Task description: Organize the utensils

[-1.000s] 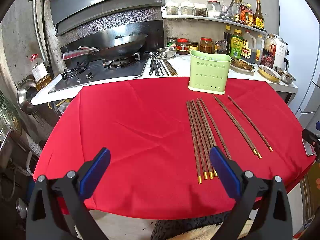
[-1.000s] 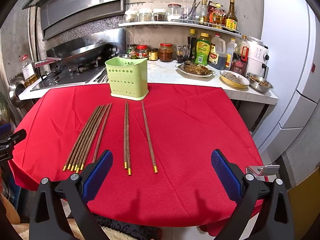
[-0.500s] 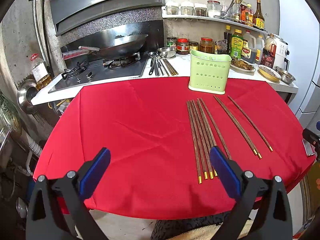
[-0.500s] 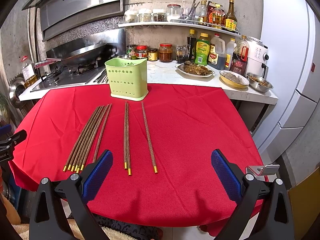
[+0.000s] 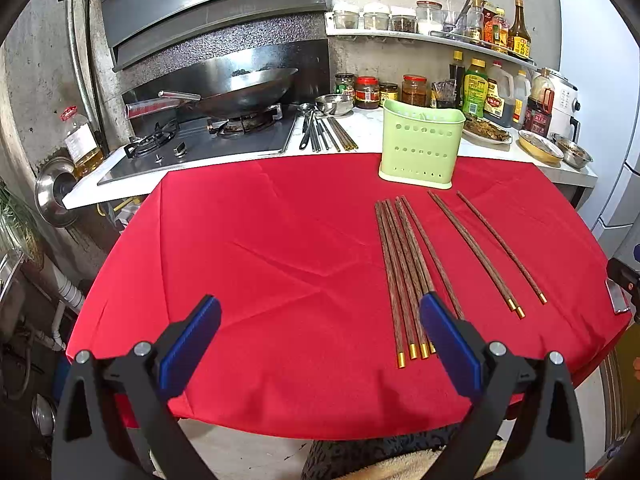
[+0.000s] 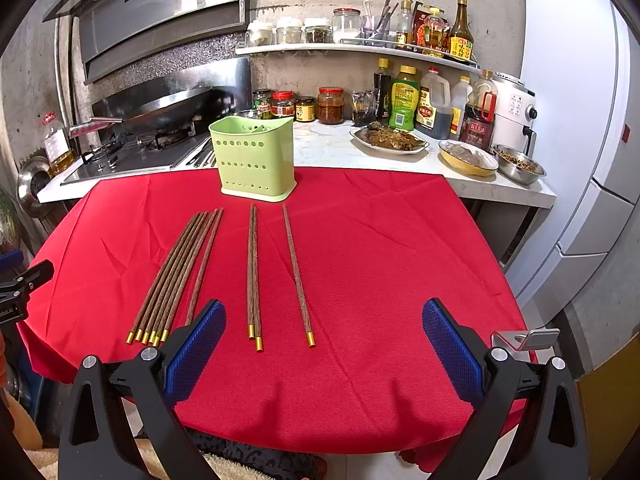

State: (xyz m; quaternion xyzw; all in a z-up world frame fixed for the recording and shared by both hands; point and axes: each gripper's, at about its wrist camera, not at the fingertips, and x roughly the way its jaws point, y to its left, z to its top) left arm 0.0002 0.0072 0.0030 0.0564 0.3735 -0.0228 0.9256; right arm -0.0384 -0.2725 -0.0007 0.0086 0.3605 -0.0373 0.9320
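Both claws wide open, empty: left claw, right claw. Chopsticks lie flat on red-clothed desk, before green holder. Risk: thin sticks roll or slip from pads; bundled ones lift together; light holder tips.

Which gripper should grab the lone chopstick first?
Probably the right gripper. It is open, and the lone chopstick lies between its fingers, near the holder. The left gripper, also open, sits by the bundle, further from that stick.
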